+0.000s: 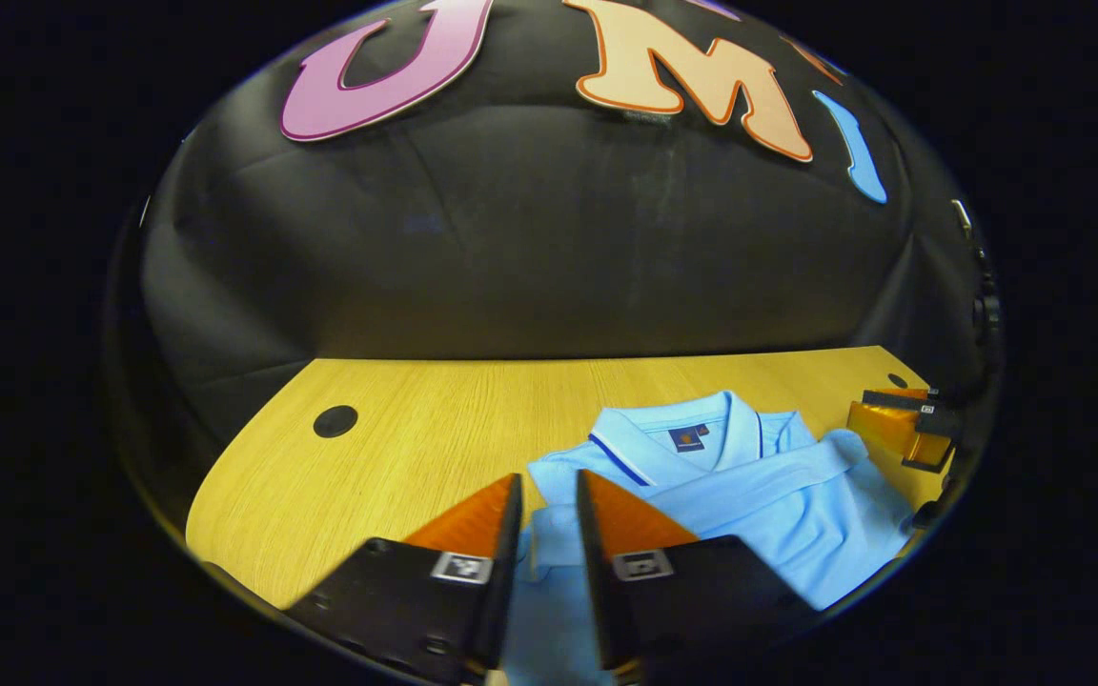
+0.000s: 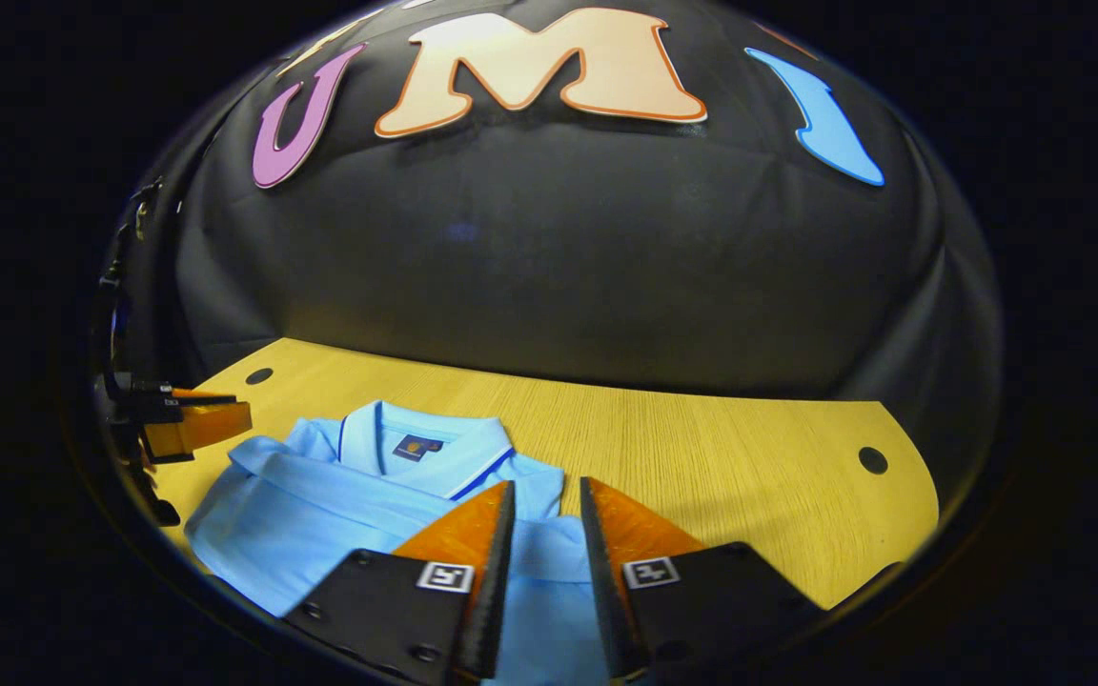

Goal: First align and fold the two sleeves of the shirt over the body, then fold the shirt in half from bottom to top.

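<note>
1. Pale blue cloth on the wooden table (image 1: 435, 419): the shirt (image 1: 759, 495) lies flat, collar (image 2: 420, 448) toward the booth wall.
2. Sleeves look already folded: one band of fabric crosses the chest below the collar, so I'd judge that step done.
3. The left gripper (image 1: 549, 495) hangs low over its side of the shirt, fingers a narrow gap apart, cloth showing between them, no grip I can confirm.
4. The right gripper (image 2: 549, 505) mirrors it, fingers likewise slightly parted.
5. What's left, by my reckoning: the bottom-to-top fold. The hem is out of sight.
</note>
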`<state>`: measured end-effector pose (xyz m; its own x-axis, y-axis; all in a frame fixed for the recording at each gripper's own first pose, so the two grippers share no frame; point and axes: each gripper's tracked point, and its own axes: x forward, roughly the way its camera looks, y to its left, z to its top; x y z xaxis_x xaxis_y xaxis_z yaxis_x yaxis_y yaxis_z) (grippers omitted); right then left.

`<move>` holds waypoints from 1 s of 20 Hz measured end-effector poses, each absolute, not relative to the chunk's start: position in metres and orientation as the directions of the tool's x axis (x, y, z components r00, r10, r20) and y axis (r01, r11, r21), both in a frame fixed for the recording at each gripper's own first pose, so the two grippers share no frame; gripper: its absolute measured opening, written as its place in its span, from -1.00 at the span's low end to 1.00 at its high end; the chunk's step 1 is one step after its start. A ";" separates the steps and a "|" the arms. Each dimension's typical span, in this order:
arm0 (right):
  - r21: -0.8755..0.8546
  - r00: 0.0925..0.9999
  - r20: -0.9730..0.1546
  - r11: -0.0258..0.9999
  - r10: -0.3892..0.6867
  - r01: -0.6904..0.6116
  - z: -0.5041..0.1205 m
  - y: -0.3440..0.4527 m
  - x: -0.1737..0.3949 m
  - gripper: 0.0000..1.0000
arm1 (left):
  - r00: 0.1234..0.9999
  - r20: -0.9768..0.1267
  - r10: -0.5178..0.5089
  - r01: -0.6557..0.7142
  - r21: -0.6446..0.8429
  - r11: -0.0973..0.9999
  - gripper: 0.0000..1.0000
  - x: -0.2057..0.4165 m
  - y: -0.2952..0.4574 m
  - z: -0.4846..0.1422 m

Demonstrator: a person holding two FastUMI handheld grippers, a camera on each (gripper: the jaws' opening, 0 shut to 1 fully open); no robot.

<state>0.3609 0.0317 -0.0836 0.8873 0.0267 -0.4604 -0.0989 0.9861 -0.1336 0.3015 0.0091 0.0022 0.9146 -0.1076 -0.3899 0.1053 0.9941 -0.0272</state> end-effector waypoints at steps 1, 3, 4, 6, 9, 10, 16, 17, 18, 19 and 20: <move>-0.130 0.888 -0.459 0.985 0.040 -0.112 -0.080 0.036 0.357 0.05 | 0.916 -0.393 -0.085 0.084 -0.020 0.996 0.14 0.299 0.013 0.000; -0.112 0.892 -0.447 0.984 0.073 -0.137 -0.071 0.046 0.346 0.78 | 0.921 -0.386 -0.061 0.059 -0.017 0.998 0.92 0.290 0.020 0.008; -0.107 0.896 -0.437 0.984 0.083 -0.144 -0.067 0.047 0.339 0.98 | 0.923 -0.379 -0.060 0.056 -0.022 0.998 0.88 0.282 0.021 0.012; -0.097 0.905 -0.413 0.983 0.101 -0.155 -0.055 0.050 0.324 0.99 | 0.929 -0.365 -0.066 0.057 -0.035 0.998 0.88 0.268 0.021 0.017; -0.076 0.912 -0.388 0.981 0.134 -0.177 -0.041 0.052 0.292 0.99 | 0.933 -0.346 -0.095 0.075 -0.071 0.995 0.87 0.237 0.016 0.024; -0.076 0.913 -0.381 0.980 0.142 -0.184 -0.039 0.051 0.280 0.98 | 0.934 -0.341 -0.105 0.082 -0.081 0.993 0.88 0.226 0.013 0.025; -0.056 0.924 -0.334 0.975 0.185 -0.215 -0.023 0.047 0.205 1.00 | 0.935 -0.313 -0.168 0.147 -0.091 0.985 0.93 0.155 -0.011 0.038; -0.046 0.926 -0.326 0.975 0.191 -0.217 -0.021 0.047 0.194 0.99 | 0.938 -0.298 -0.175 0.155 -0.089 0.984 0.92 0.145 -0.015 0.043; -0.036 0.927 -0.320 0.975 0.196 -0.219 -0.020 0.046 0.182 0.99 | 0.943 -0.277 -0.185 0.167 -0.088 0.982 0.92 0.135 -0.020 0.048; -0.033 0.929 -0.311 0.975 0.199 -0.220 -0.017 0.046 0.172 0.99 | 0.945 -0.263 -0.194 0.177 -0.085 0.981 0.94 0.125 -0.024 0.052; -0.039 0.934 -0.298 0.975 0.198 -0.219 -0.014 0.043 0.162 0.98 | 0.948 -0.247 -0.200 0.186 -0.078 0.979 0.92 0.116 -0.028 0.056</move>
<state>0.1618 0.0429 -0.0145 0.9340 0.1976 -0.2977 -0.2186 0.9750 -0.0388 0.1159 -0.0275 0.0561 0.9481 -0.1997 -0.2473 0.1859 0.9795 -0.0781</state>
